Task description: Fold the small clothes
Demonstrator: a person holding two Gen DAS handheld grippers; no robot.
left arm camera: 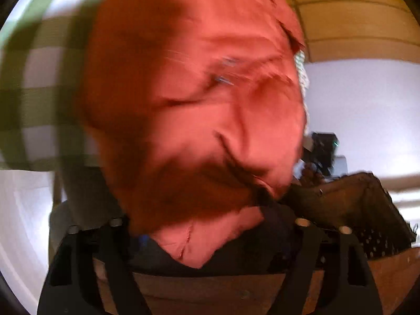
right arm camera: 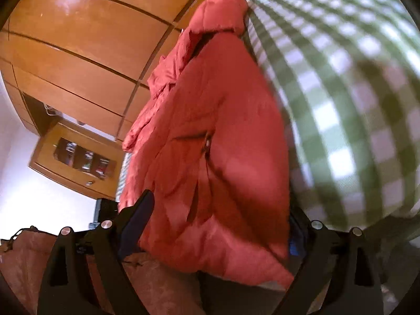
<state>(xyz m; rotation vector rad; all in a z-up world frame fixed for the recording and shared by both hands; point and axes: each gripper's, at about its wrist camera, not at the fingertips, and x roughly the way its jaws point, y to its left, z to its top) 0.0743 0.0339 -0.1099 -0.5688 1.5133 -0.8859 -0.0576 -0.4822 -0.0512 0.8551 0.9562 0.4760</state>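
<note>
**Red garment held up between two tongs, checked cloth behind**

Green-and-white checked cloth (right arm camera: 341,99): largest item, filling the right side of the right wrist view and the upper left of the left wrist view (left arm camera: 39,78); blurred in both.

Wooden wardrobe (right arm camera: 78,39): glossy orange-brown panels with dark seams, behind the garment. Below it, a small wooden cabinet (right arm camera: 76,160) with a glazed front; several small items stand inside, too blurred to identify.

Red garment (right arm camera: 210,144): the task's thing. It hangs crumpled in front of both cameras and blocks most of each view (left arm camera: 197,105); a zip or seam shows near its middle. Its lower edge drops between the fingers of both tongs.

Dark basket (left arm camera: 367,204): lower right of the left wrist view, perforated wall; contents cannot be made out.

Brownish-pink fabric (right arm camera: 31,260): lower left of the right wrist view, under the tongs.

Left tongs (left arm camera: 207,225): jaws fairly wide, red fabric between them; whether the pads press on it cannot be told.

Right tongs (right arm camera: 220,225): jaws wide, garment bunched between them; grip likewise cannot be told.
</note>
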